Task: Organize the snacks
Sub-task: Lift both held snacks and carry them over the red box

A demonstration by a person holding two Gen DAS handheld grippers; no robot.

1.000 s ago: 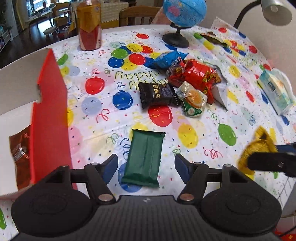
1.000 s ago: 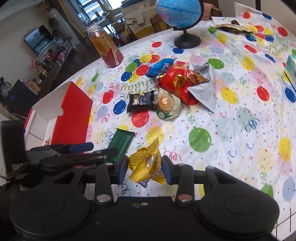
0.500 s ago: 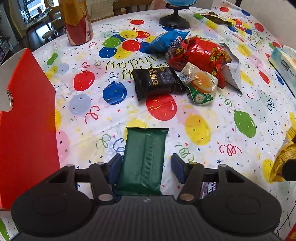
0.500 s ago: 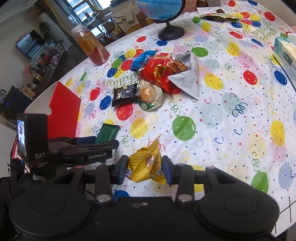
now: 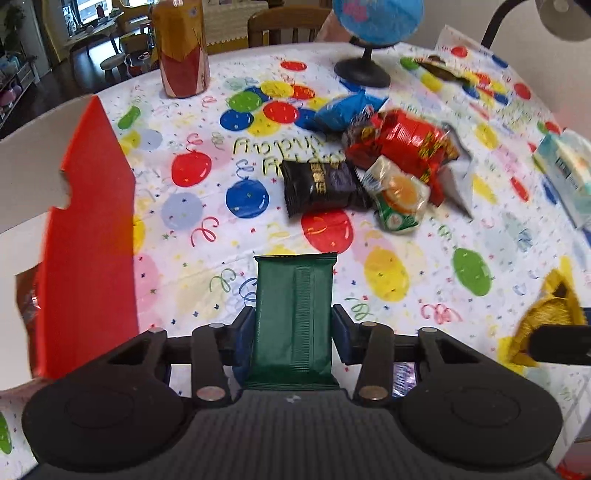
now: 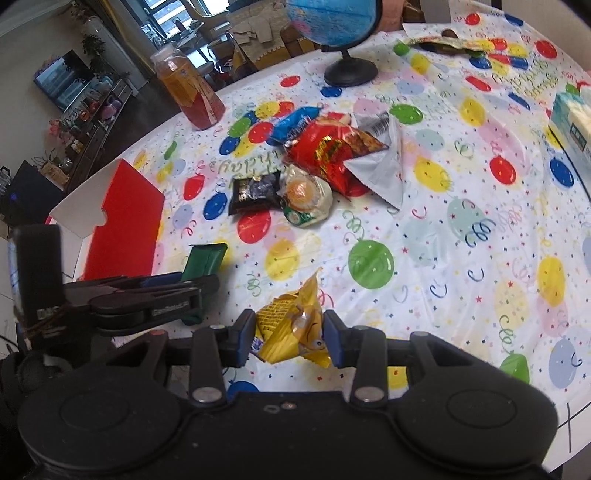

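My left gripper (image 5: 293, 328) is shut on a dark green snack bar (image 5: 293, 306) and holds it off the balloon tablecloth; the bar also shows in the right wrist view (image 6: 205, 258). My right gripper (image 6: 290, 332) is shut on a crumpled yellow snack packet (image 6: 291, 325), seen at the right edge of the left wrist view (image 5: 546, 314). A red and white box (image 5: 88, 236) stands open at the left with a brown packet (image 5: 27, 302) inside. A pile of snacks lies mid-table: black packet (image 5: 319, 184), egg-picture packet (image 5: 399, 195), red bag (image 5: 406, 144), blue packet (image 5: 347, 110).
A drink bottle (image 5: 181, 48) and a globe (image 5: 373, 22) on a black base stand at the back. A tissue pack (image 5: 565, 173) lies at the right edge. A lamp (image 5: 561, 14) hangs over the back right. Chairs stand behind the table.
My left gripper has closed on the green bar and lifted it, tilting the view up. My right gripper still holds the yellow packet and has shifted slightly.
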